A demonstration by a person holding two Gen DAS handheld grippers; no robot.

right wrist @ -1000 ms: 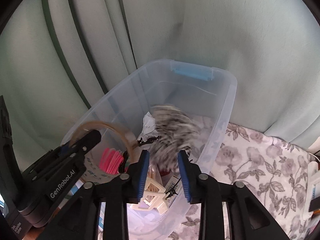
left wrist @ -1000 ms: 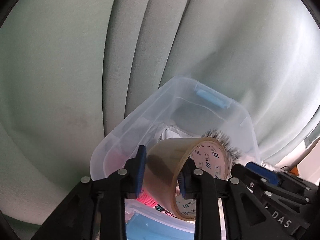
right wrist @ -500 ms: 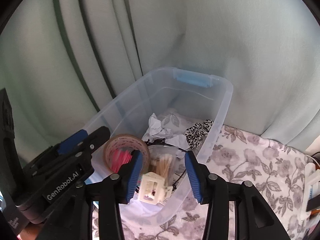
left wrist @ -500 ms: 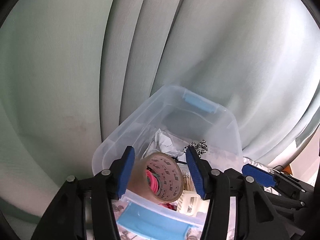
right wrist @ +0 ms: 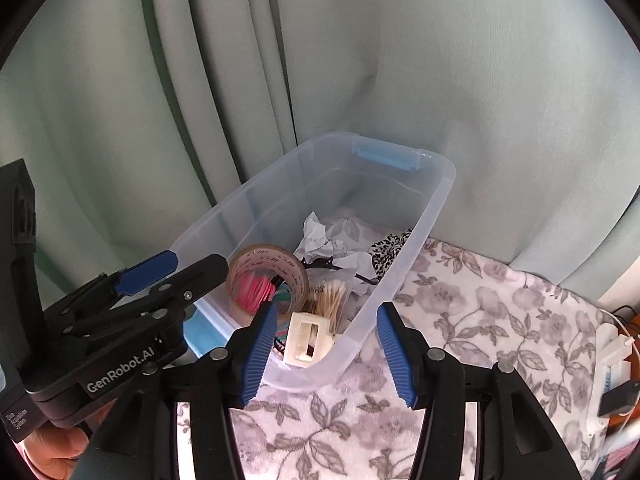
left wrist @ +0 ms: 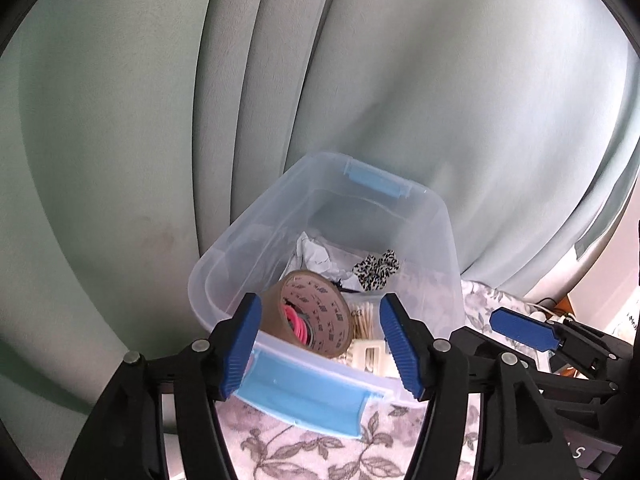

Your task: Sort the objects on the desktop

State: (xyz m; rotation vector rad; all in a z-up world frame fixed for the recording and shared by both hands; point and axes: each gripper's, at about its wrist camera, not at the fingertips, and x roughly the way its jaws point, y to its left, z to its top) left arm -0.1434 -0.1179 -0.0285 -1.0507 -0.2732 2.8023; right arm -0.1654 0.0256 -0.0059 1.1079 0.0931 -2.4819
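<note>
Hovering above the near end of a clear storage bin (left wrist: 448, 240), the left gripper (left wrist: 320, 340) and right gripper (right wrist: 326, 346) are both empty, jaws opening. A tape roll (left wrist: 316, 316) lies inside, at twelve o'clock from the left gripper, standing on edge with its hole facing the camera. A patterned scrunchie (right wrist: 390, 252) rests by the bin's right wall at one o'clock from the right gripper. Floral cloth (right wrist: 500, 312) lies open at three o'clock.
</note>
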